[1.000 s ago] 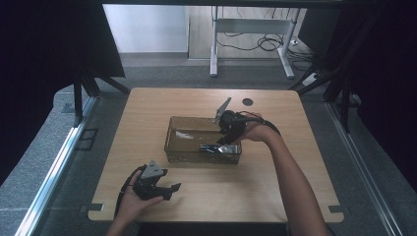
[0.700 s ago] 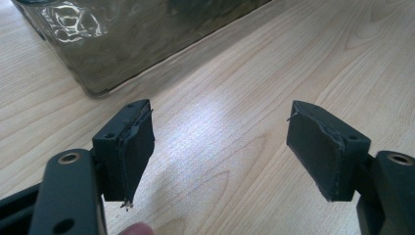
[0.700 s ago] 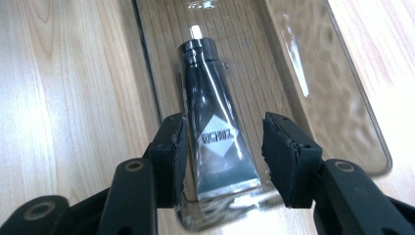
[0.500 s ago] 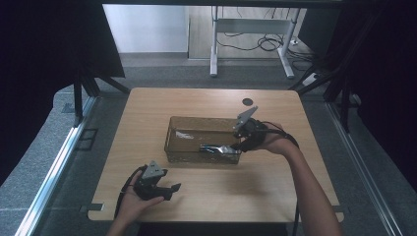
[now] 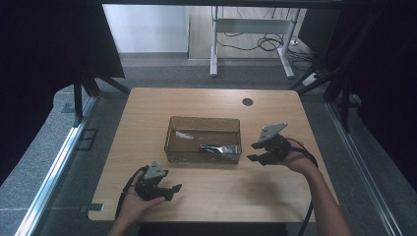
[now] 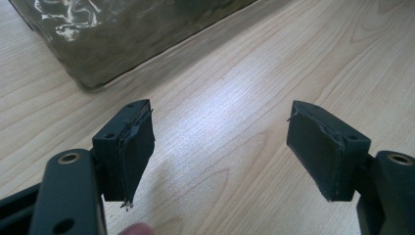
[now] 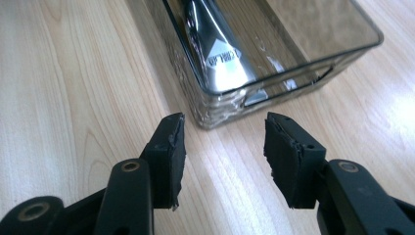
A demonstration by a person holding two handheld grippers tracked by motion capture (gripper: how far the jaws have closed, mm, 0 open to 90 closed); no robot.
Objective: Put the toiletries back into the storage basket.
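Both grippers outside tray rim

bin: clear brown-tinted plastic, rectangular, open top, upright at mid-desk | pouch: shiny silver with dark band and printed label, lying flat inside bin on its floor, along the near wall toward the right corner | bin's near right corner shows in the right gripper view, pouch behind the wall

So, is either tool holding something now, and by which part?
Nothing is held. The left tool and the right tool are both open, with only bare table between their jaws.
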